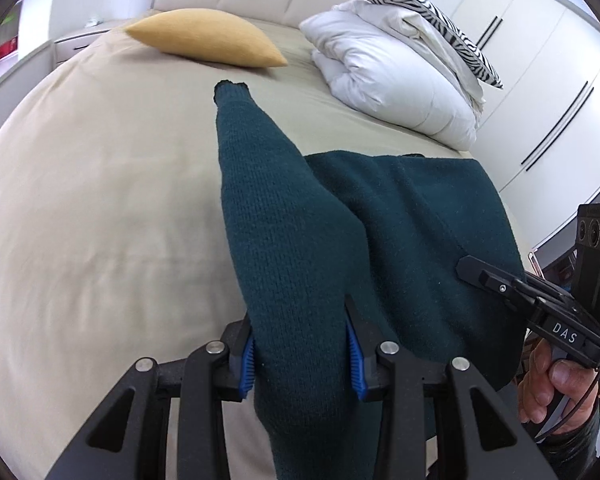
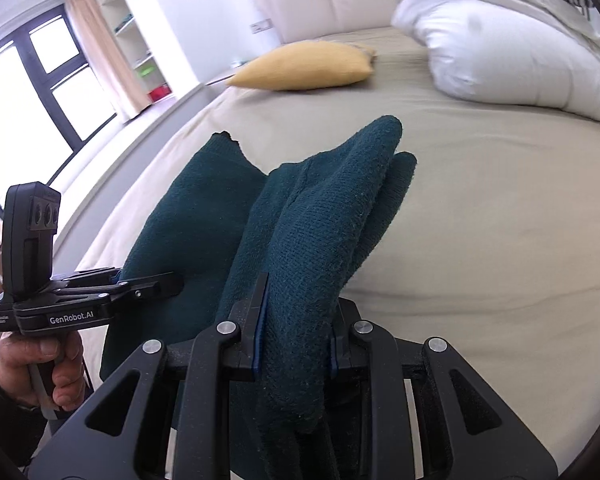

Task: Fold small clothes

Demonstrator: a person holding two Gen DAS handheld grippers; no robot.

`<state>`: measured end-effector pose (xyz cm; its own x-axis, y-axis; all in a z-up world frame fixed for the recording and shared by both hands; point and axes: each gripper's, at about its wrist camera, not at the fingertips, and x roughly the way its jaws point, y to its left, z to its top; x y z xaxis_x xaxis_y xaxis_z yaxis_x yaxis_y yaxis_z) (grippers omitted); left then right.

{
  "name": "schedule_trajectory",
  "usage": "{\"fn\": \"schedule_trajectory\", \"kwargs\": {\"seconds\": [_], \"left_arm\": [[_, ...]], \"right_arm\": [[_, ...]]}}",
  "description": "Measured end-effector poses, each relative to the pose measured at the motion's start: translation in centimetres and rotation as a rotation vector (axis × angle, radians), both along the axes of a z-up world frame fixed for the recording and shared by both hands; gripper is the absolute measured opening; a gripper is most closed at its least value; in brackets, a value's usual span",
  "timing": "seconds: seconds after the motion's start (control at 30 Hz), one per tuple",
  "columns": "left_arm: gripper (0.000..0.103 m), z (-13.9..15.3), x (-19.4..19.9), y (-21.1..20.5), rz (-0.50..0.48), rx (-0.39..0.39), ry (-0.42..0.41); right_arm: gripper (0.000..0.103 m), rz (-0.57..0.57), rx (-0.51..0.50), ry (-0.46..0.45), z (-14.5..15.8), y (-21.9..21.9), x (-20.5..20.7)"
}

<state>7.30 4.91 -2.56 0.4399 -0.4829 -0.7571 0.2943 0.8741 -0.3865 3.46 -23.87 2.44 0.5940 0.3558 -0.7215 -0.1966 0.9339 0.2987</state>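
- Blue pads of my left gripper [image 1: 302,354] are pinched on the dark green sweater [image 1: 400,216], sleeve bunched between the jaws, its long axis running away toward the headboard end of the bed [image 1: 100,200].
- Off to the right my right gripper [image 1: 470,266] bites the sweater's body at the near edge, so both tools hold it.
- Beige sheet, a yellow pillow [image 1: 204,38] and a white duvet [image 1: 396,76] sit far up the bed.
- Switching to the right wrist: my right gripper [image 2: 296,332] is clamped on a thick fold of sweater [image 2: 332,208], which rises ahead of it.
- Left gripper [image 2: 172,280] grips just beside, to the left.
- I'd judge the next fold goes forward onto the sheet [image 2: 480,220]; a window [image 2: 40,80] lights the room.
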Motion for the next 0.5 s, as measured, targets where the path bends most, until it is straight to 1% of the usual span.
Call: {"fn": "schedule_trajectory", "kwargs": {"seconds": [0.1, 0.2, 0.3, 0.37, 0.4, 0.47, 0.5], "left_arm": [[0.039, -0.9, -2.0, 2.7, 0.028, 0.01, 0.013], [0.039, -2.3, -3.3, 4.9, 0.059, -0.007, 0.047], [0.039, -4.2, -3.4, 6.0, 0.067, -0.009, 0.076], [0.041, -5.9, -3.1, 6.3, 0.071, 0.008, 0.101], [0.044, -6.7, -2.9, 6.5, 0.069, 0.009, 0.11], [0.048, -7.7, -2.7, 7.0, 0.072, -0.035, 0.119], [0.051, -8.0, -2.6, 7.3, 0.068, -0.054, 0.119]], "right_arm": [[0.021, 0.036, 0.054, 0.027, -1.3, 3.0, -1.1], [0.021, 0.053, 0.113, 0.071, -3.3, 4.7, -2.0], [0.021, 0.06, 0.141, 0.1, -5.5, 5.9, -2.6], [0.021, 0.046, 0.166, 0.133, -7.3, 6.0, -2.2], [0.021, 0.027, 0.177, 0.155, -8.4, 5.7, -1.9], [0.023, -0.009, 0.245, 0.232, -11.2, 4.2, -1.3], [0.028, -0.024, 0.295, 0.255, -12.5, 3.5, -1.0]]}}
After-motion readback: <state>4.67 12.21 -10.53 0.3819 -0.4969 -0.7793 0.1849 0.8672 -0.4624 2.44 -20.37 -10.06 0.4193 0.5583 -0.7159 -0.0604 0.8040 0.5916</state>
